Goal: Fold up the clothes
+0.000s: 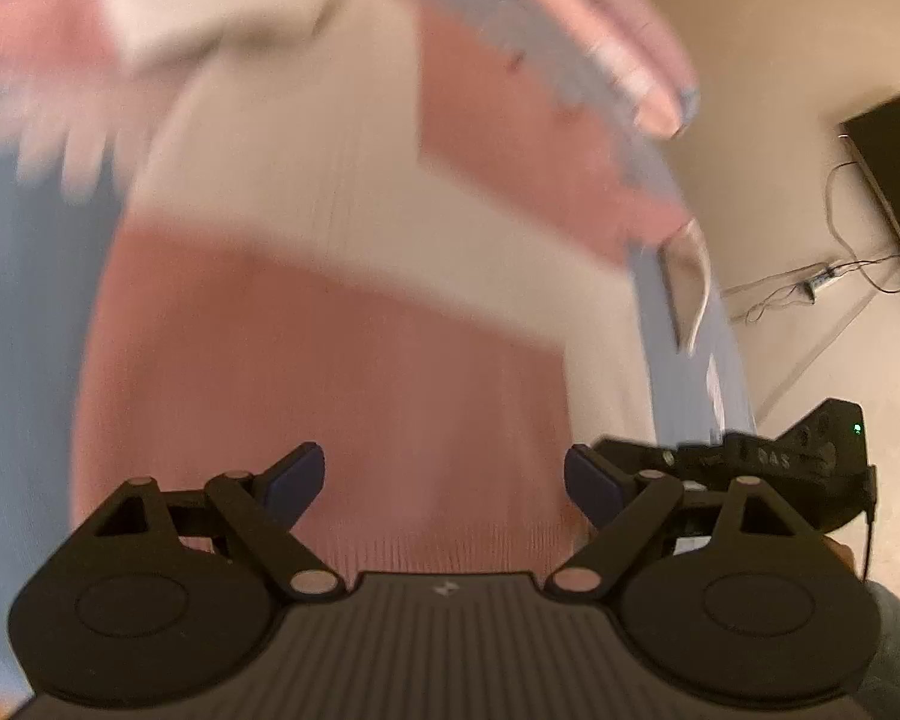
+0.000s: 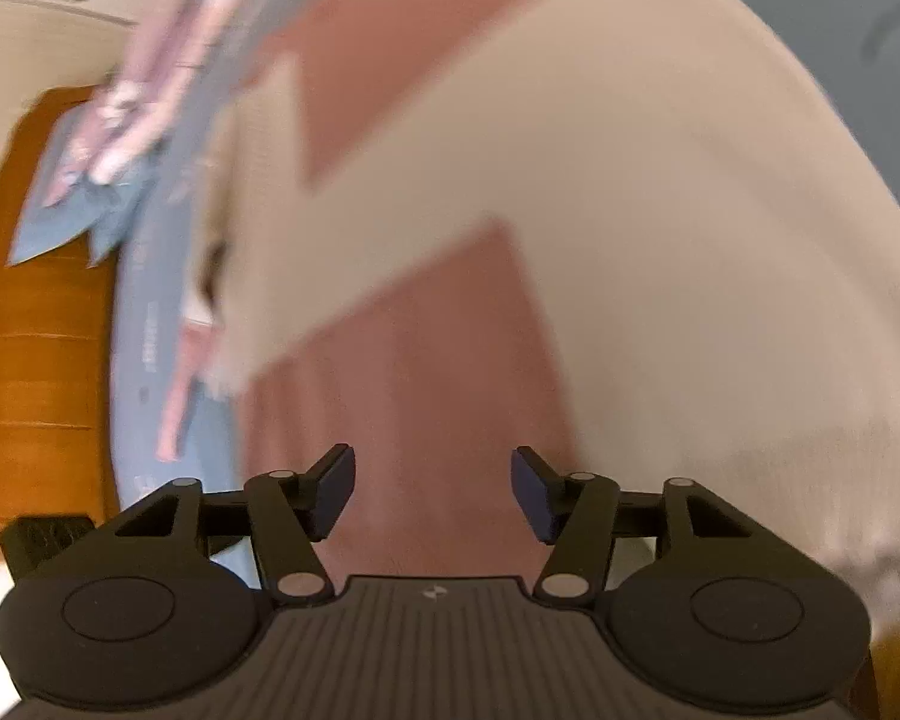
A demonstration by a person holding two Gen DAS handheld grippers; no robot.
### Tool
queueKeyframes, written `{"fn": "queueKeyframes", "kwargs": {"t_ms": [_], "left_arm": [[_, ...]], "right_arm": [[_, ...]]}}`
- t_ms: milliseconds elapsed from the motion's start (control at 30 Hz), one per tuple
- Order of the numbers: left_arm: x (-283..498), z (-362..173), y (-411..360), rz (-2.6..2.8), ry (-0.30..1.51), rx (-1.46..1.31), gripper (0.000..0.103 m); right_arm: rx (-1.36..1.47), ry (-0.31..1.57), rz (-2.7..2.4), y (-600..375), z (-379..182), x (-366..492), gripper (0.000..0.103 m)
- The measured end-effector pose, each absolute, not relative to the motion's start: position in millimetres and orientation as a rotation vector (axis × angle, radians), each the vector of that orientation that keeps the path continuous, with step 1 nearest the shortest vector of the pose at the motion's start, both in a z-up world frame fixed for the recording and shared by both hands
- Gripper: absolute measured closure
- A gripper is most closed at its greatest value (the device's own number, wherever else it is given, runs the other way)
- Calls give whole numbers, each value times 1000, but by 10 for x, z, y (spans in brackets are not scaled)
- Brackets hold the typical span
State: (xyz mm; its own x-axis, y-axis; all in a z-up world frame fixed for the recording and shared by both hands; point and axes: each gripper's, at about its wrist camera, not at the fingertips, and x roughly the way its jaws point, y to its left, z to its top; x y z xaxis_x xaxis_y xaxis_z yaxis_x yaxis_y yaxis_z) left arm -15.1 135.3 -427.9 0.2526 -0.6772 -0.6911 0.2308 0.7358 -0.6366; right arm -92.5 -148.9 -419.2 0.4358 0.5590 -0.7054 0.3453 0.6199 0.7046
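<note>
A knitted garment in pink and cream blocks (image 1: pixel 342 276) lies spread on a light blue bed sheet (image 1: pixel 24 300), blurred by motion. My left gripper (image 1: pixel 444 483) hovers just above its pink hem, open, with nothing between the blue pads. In the right wrist view the same pink and cream garment (image 2: pixel 570 210) fills most of the picture. My right gripper (image 2: pixel 432 492) stands open over a pink panel, its pads apart and holding nothing. The other gripper's black body (image 1: pixel 798 468) shows at the right edge of the left wrist view.
Patterned pink and blue bedding (image 1: pixel 600 42) lies bunched beyond the garment. A cream floor with cables and a dark flat object (image 1: pixel 888 180) is to the right of the bed. Orange wooden furniture (image 2: pixel 36 330) stands on the left in the right wrist view.
</note>
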Motion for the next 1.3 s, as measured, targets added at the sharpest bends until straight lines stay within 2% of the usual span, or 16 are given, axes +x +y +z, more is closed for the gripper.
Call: {"fn": "queueKeyframes", "kwargs": {"t_ms": [67,267,467,733,900,1067,1300], "left_arm": [[66,-4225,1406,-638,1104,-473,16],[529,-4512,1492,-558,1123,-456,16],[191,-4518,1791,-557,1125,-422,16],[-171,-4382,1996,-484,1209,-435,16],[-176,-4222,1793,-643,1164,-481,16],[-185,-4484,1511,-757,1301,-356,17],[-353,-4526,1825,-729,1332,-416,15]], "right_arm": [[972,1112,200,-1439,-4139,-733,33],[998,1050,231,-1292,-4242,-339,33],[1083,1073,139,-1502,-4482,-562,34],[1098,1106,10,-1729,-4371,-944,33],[1114,1089,190,-1344,-4222,-680,31],[1258,1142,332,-825,-4492,-357,31],[1240,1249,271,-778,-4706,-532,31]]}}
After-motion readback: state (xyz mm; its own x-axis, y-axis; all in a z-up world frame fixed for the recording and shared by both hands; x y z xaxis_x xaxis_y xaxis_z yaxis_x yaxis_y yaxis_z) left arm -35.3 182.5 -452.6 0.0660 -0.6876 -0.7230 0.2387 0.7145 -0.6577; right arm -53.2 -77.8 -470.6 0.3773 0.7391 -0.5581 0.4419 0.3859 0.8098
